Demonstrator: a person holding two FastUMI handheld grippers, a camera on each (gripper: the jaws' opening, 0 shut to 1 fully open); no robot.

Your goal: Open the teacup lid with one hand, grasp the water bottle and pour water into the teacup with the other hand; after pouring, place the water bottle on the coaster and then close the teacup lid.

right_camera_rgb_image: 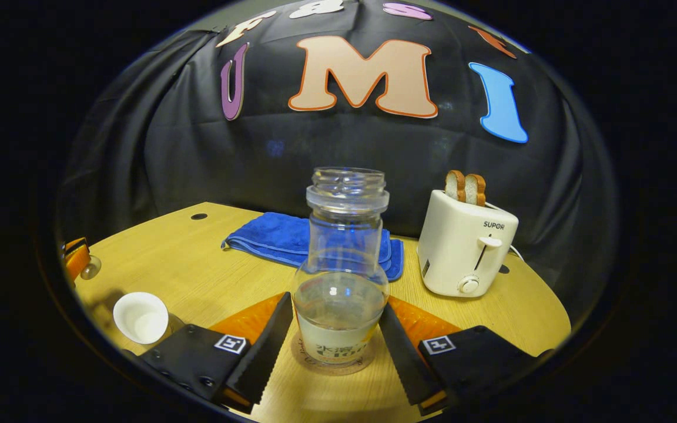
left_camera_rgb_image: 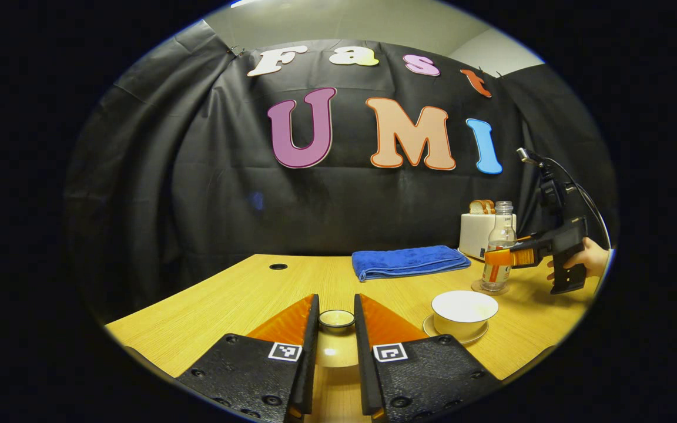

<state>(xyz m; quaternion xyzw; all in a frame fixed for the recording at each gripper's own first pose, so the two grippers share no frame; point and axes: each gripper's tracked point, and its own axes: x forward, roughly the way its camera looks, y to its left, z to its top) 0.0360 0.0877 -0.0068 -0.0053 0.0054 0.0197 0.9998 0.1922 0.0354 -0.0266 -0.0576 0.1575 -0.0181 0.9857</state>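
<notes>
My left gripper (left_camera_rgb_image: 337, 329) is shut on the teacup lid (left_camera_rgb_image: 335, 351), whose small round knob (left_camera_rgb_image: 337, 318) shows between the fingertips, held off the table. To the right stands the open white teacup (left_camera_rgb_image: 465, 310) on its saucer (left_camera_rgb_image: 431, 329). Farther right, the clear water bottle (left_camera_rgb_image: 498, 247) stands upright with the right gripper around it. In the right gripper view, my right gripper (right_camera_rgb_image: 335, 302) is shut on the uncapped water bottle (right_camera_rgb_image: 341, 276), which rests on a round coaster (right_camera_rgb_image: 332, 365) and holds some water. The teacup (right_camera_rgb_image: 140, 317) lies low at the left, and the left gripper (right_camera_rgb_image: 77, 257) at the far left edge.
A folded blue towel (left_camera_rgb_image: 409, 261) lies at the back of the wooden table (left_camera_rgb_image: 227, 305). A white toaster (right_camera_rgb_image: 466, 249) with two bread slices stands right of the bottle. A hand (left_camera_rgb_image: 585, 258) holds the right gripper. A cable and stand rise behind it.
</notes>
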